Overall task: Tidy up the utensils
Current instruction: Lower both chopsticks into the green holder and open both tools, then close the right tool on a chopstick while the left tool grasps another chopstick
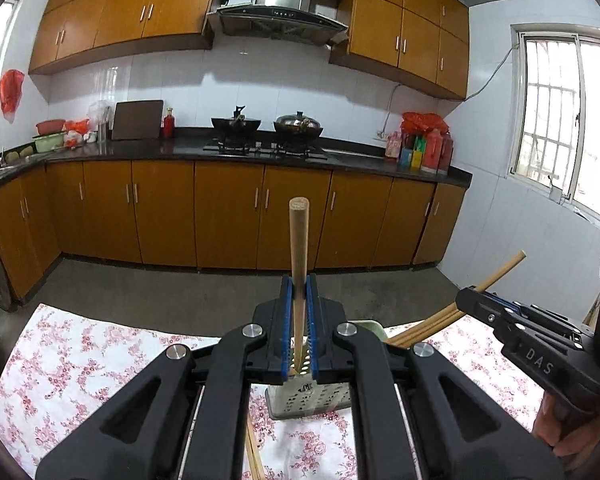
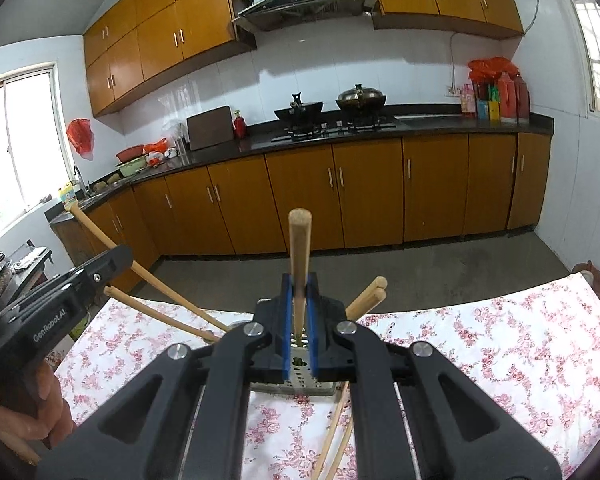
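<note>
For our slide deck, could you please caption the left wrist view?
Left gripper shut on a wooden chopstick above the perforated metal holder on a floral tablecloth.

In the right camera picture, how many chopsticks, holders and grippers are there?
chopsticks: 7 (2 gripped, 3 leaning at the holder, 2 lying on the tablecloth)
metal holder: 1
grippers: 2 (right gripper, left gripper)
Total: 10
</note>
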`<state>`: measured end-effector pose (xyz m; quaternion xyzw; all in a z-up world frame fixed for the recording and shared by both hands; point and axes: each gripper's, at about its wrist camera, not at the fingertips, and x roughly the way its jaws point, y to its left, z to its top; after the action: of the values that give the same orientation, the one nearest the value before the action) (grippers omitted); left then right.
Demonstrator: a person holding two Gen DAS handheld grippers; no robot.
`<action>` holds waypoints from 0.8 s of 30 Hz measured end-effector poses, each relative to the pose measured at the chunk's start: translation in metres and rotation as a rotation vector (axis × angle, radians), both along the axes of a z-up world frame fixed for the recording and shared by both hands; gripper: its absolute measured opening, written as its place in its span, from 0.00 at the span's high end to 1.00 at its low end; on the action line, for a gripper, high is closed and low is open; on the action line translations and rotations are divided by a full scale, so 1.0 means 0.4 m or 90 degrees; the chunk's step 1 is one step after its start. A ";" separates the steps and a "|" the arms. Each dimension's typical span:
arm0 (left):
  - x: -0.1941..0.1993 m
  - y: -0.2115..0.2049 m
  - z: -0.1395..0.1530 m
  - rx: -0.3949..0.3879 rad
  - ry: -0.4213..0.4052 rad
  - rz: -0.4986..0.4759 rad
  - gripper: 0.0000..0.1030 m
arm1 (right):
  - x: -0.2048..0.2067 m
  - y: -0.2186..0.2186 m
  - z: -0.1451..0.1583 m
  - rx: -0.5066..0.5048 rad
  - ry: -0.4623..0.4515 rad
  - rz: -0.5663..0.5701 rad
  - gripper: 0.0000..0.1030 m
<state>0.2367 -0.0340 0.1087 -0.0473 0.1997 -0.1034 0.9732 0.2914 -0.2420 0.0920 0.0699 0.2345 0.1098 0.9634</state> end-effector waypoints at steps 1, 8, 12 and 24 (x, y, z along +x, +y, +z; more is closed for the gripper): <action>0.001 0.001 -0.001 0.000 0.003 -0.001 0.93 | 0.005 0.002 0.000 0.000 0.001 0.000 0.92; -0.016 0.014 0.021 -0.012 0.004 -0.003 0.92 | -0.016 -0.008 0.011 0.009 -0.011 -0.010 0.91; -0.044 0.038 0.039 -0.021 -0.001 0.001 0.92 | -0.059 -0.032 0.028 0.010 -0.028 -0.021 0.90; -0.167 0.128 0.029 -0.030 0.002 0.033 0.92 | -0.218 -0.115 -0.064 0.002 0.002 -0.066 0.85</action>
<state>0.1699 0.0173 0.1202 -0.0760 0.1977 -0.0825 0.9738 0.2043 -0.2880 0.0665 0.0835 0.2317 0.0601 0.9673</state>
